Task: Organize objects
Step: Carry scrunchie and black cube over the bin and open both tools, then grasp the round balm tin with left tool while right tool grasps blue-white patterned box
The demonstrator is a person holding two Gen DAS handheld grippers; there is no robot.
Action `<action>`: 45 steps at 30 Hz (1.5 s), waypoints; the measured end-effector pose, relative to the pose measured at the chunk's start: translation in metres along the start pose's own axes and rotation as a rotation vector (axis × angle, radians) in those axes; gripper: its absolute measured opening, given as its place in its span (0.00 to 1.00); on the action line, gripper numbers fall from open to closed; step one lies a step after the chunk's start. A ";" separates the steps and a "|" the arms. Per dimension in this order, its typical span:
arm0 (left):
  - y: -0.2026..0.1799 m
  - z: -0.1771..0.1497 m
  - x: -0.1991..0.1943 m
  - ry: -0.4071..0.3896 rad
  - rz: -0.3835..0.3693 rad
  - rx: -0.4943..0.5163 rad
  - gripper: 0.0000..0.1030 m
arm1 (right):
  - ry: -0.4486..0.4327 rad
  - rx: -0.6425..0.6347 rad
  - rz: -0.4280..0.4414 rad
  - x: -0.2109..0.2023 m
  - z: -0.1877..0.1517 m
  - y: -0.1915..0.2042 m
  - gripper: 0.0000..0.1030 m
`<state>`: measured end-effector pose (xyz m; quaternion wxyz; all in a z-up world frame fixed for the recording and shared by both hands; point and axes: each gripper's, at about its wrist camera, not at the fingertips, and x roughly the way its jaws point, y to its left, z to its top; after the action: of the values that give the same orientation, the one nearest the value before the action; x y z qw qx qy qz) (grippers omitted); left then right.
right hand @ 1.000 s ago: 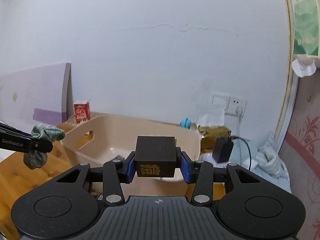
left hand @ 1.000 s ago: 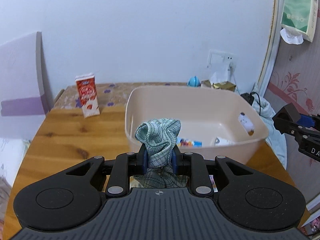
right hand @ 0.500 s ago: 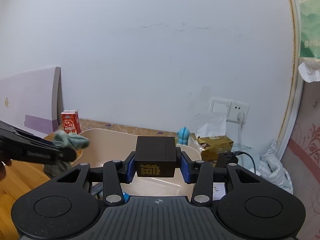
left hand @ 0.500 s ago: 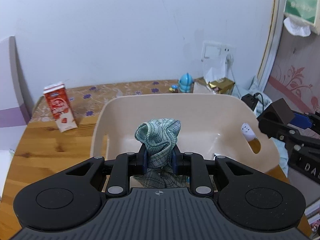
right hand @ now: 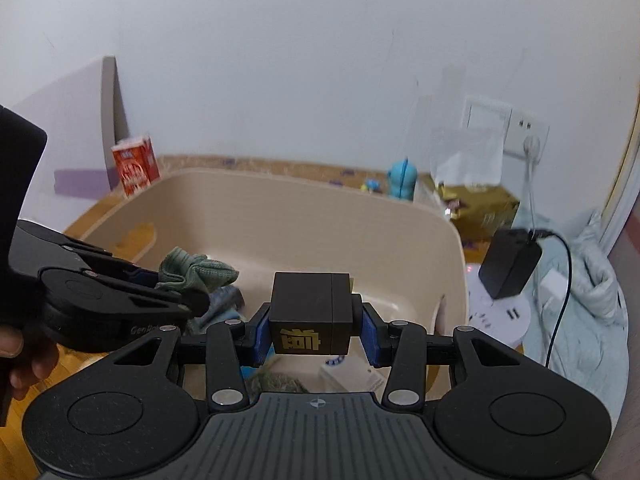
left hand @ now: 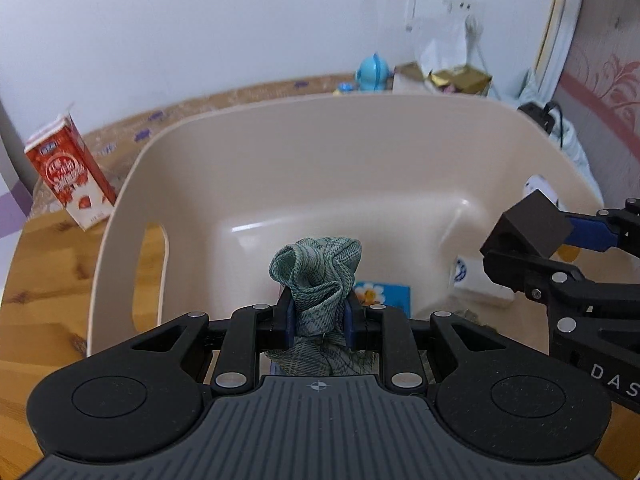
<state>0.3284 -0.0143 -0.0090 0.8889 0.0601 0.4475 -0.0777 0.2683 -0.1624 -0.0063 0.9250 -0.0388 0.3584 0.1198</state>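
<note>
My left gripper (left hand: 318, 322) is shut on a crumpled green cloth (left hand: 316, 270) and holds it over the near side of a beige plastic bin (left hand: 248, 152). My right gripper (right hand: 312, 332) is shut on a dark brown box with a gold character (right hand: 310, 314), held over the bin's right side; the box also shows in the left wrist view (left hand: 526, 226). The left gripper with the cloth (right hand: 196, 270) shows in the right wrist view. On the bin's floor lie a blue card with a flower (left hand: 382, 294) and a white packet (left hand: 478, 284).
A red milk carton (left hand: 68, 174) stands on the wooden table (left hand: 48, 276) left of the bin. Behind the bin are a blue toy (left hand: 372, 72) and a gold tissue box (left hand: 456, 78). A black charger (right hand: 510, 262), white power strip (right hand: 500, 314) and bedding lie right.
Both grippers have moved forward and down over the bin, each holding its object. The bin now fills both views, and the two grippers are closer together.
</note>
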 end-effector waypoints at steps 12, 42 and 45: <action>0.002 -0.003 -0.005 -0.019 0.007 -0.003 0.60 | 0.052 -0.012 -0.005 0.008 -0.004 0.005 0.55; 0.028 -0.084 -0.111 -0.217 0.032 -0.049 0.88 | -0.105 0.107 -0.059 -0.073 -0.072 0.027 1.00; 0.032 -0.097 -0.104 -0.202 0.024 -0.050 0.88 | -0.073 0.118 -0.064 -0.064 -0.082 0.033 1.00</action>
<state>0.1973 0.0431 0.0181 0.9315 0.0352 0.3567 -0.0615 0.1608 -0.1556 -0.0237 0.9415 0.0087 0.3295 0.0704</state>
